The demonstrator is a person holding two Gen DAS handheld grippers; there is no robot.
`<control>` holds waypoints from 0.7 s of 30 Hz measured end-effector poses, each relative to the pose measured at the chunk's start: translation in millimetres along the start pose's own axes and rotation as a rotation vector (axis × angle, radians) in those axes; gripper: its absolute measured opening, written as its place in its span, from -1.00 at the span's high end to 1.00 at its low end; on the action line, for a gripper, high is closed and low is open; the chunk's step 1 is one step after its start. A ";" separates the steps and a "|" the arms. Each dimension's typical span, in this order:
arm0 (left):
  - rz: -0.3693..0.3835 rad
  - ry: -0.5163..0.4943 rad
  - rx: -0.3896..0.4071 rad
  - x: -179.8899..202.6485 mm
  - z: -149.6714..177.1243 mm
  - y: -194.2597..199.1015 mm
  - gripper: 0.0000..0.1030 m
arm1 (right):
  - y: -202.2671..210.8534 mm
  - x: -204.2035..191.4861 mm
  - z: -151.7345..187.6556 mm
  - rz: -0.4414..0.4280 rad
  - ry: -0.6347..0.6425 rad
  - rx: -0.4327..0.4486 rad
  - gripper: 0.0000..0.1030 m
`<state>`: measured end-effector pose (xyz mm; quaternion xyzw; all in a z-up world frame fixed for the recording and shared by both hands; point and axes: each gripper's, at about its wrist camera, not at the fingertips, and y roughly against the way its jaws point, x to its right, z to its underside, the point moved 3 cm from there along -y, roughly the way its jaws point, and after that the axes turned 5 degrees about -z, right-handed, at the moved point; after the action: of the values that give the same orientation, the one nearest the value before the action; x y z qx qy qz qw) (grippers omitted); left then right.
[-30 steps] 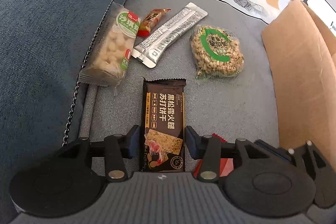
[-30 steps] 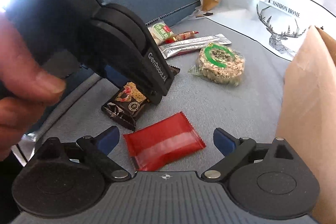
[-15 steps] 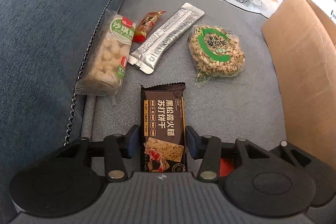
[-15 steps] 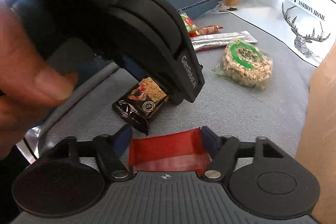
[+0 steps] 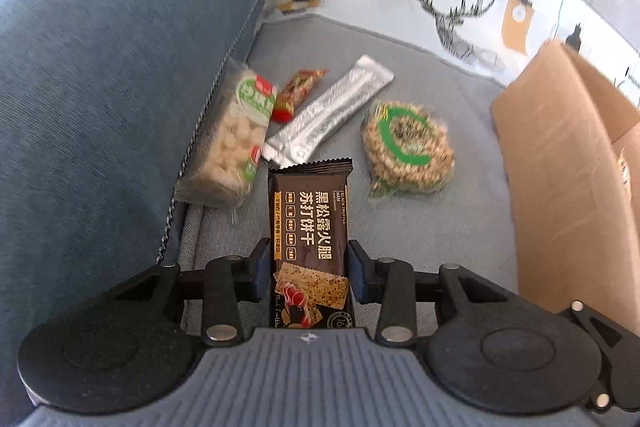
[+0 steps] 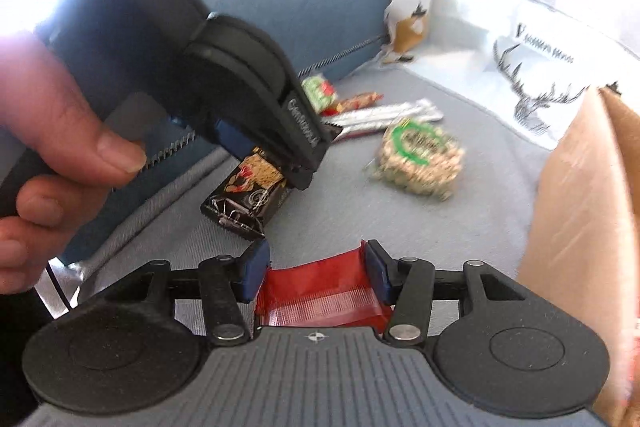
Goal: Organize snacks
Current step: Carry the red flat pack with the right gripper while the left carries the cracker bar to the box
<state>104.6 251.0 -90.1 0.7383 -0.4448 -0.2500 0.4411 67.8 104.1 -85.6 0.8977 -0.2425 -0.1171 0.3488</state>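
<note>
My left gripper (image 5: 308,259) holds a dark brown cracker packet (image 5: 310,211); its jaws are closing and both pads press the packet's sides. The right wrist view shows that packet (image 6: 244,195) hanging tilted above the grey seat from the left gripper (image 6: 268,163), which a hand (image 6: 60,147) holds. My right gripper (image 6: 316,267) has a red packet (image 6: 320,291) between its closing jaws, buckled by the pads. On the seat beyond lie a puffed-rice bar (image 5: 236,143), a small red candy (image 5: 298,93), a silver sachet (image 5: 332,115) and a round green-labelled cereal cake (image 5: 408,147).
An open cardboard box (image 5: 560,187) stands on the right of the seat. The blue sofa cushion (image 5: 100,87) rises on the left. A white cloth with a deer print (image 5: 460,7) covers the back.
Both grippers have narrowed onto their packets and risen. The red packet, flat on the seat before, is now squeezed between the right pads. The brown packet has lifted off the seat.
</note>
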 end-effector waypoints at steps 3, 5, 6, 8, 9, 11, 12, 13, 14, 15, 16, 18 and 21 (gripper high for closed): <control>0.008 0.015 0.033 1.6 -2.7 13.0 0.17 | 18.8 1.2 -4.9 0.019 -0.002 0.048 -0.05; 0.014 0.021 0.055 4.1 -5.0 21.5 0.17 | 31.4 4.6 -8.1 0.028 -0.004 0.082 -0.05; 0.014 0.020 0.065 5.7 -6.0 25.1 0.17 | 35.9 7.9 -11.5 0.033 -0.006 0.097 -0.05; 0.011 0.008 0.087 10.8 -7.6 32.3 0.17 | 47.0 12.8 -16.2 0.042 -0.012 0.126 -0.05; 0.008 0.002 0.098 13.6 -8.6 35.4 0.17 | 51.8 15.6 -16.8 0.045 -0.017 0.140 -0.05; 0.005 -0.006 0.119 17.8 -10.4 41.7 0.17 | 61.9 20.7 -20.0 0.056 -0.024 0.169 -0.05; 0.006 -0.005 0.129 19.4 -10.9 44.4 0.17 | 68.4 23.4 -20.7 0.063 -0.028 0.184 -0.05; 0.007 -0.002 0.138 21.3 -11.6 47.2 0.17 | 74.9 27.0 -21.9 0.070 -0.034 0.198 -0.06; 0.009 0.004 0.147 23.2 -12.5 49.9 0.17 | 78.9 34.7 -22.2 0.074 -0.041 0.212 -0.06; 0.013 0.009 0.158 25.6 -13.3 52.9 0.17 | 83.7 40.4 -22.2 0.080 -0.049 0.226 -0.06; 0.019 0.012 0.171 28.4 -13.7 55.8 0.17 | 89.2 44.5 -24.2 0.087 -0.058 0.241 -0.06; 0.028 0.006 0.196 35.9 -14.3 60.5 0.17 | 97.4 52.7 -23.9 0.101 -0.074 0.266 -0.06; 0.033 -0.008 0.230 47.6 -16.2 65.8 0.17 | 105.2 67.6 -21.3 0.122 -0.097 0.292 -0.06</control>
<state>111.0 202.1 -23.6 0.7756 -0.4846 -0.1929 0.3557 96.4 14.1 -1.0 0.9157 -0.3277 -0.1025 0.2089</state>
